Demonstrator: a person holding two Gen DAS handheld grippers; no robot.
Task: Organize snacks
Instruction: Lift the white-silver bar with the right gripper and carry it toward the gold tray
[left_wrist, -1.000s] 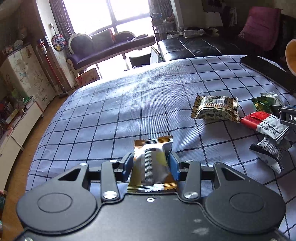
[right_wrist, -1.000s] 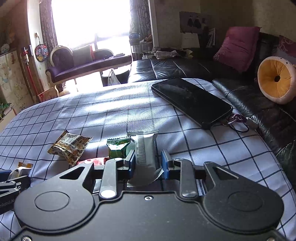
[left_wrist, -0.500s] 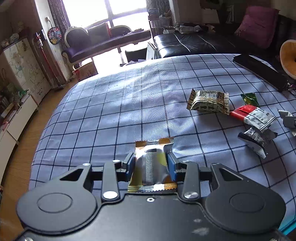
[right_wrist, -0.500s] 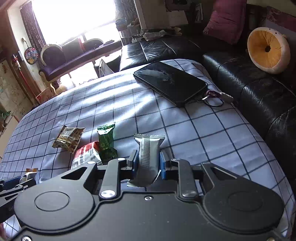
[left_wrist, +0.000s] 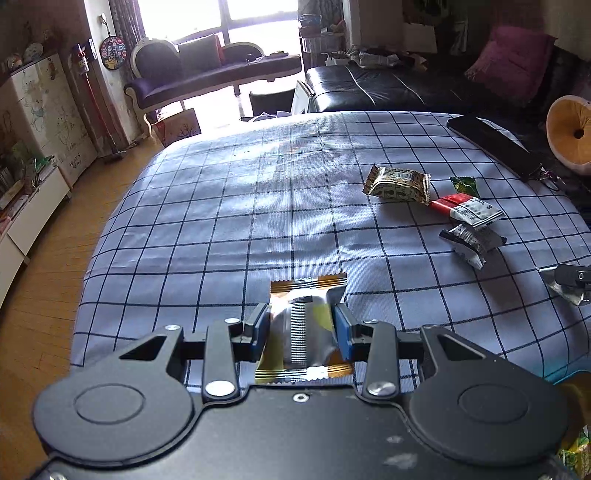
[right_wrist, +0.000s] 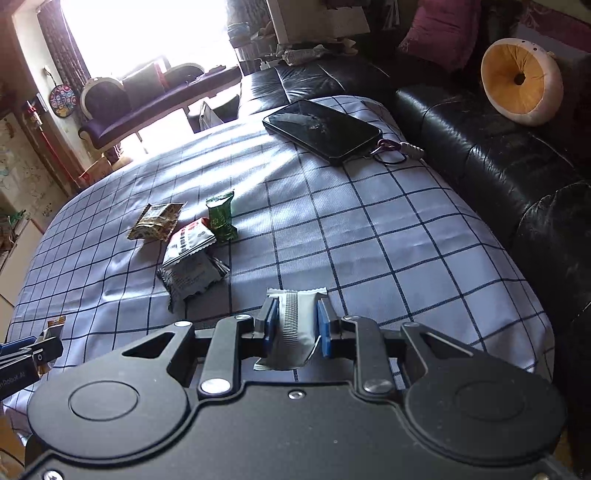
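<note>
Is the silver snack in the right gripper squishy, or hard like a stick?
Probably soft: the silver snack bulges and creases between the right gripper's fingers. Its foil looks shiny, so it may be slippery. It seems light.

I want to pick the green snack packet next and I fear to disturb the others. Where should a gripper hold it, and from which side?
Probably grip the green packet across its narrow width, near the far crimped end, coming from above on the phone side. Its near end lies against the red-and-white packet, so the far end is freer. Both grippers are full now.
</note>
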